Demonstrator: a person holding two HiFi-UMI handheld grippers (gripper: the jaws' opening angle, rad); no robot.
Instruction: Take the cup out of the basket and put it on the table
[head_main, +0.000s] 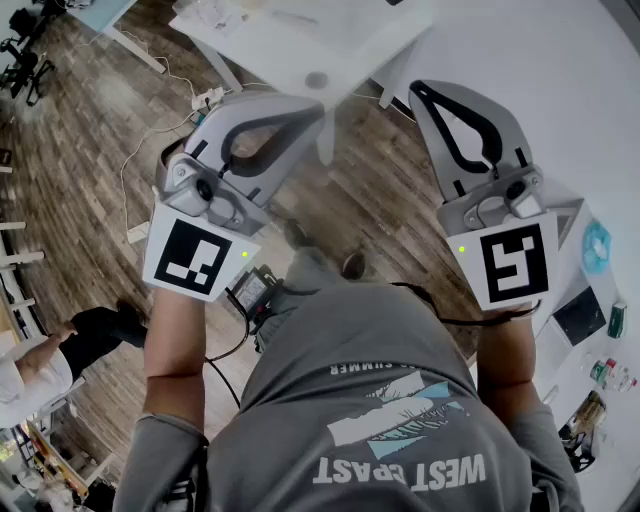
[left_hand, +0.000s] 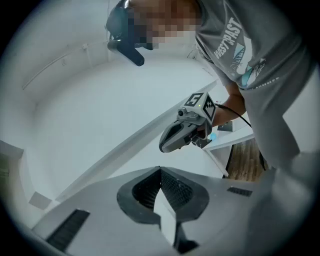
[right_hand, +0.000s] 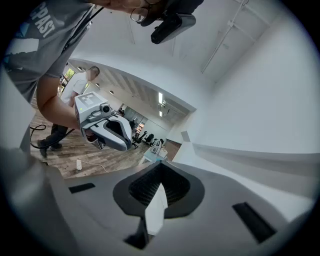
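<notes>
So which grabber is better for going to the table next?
Right, probably: the right gripper hangs beside the white table, while the left gripper is above wooden floor. Both are shut and empty, with nothing to pick up in sight.

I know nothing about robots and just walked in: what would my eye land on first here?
Two grey hand-held grippers with black-and-white marker cubes fill the head view, the left gripper at left and the right gripper at right, both with jaws shut and empty. Below them is the person's grey printed T-shirt; behind lie a brown wooden floor and a white table at right.
</notes>
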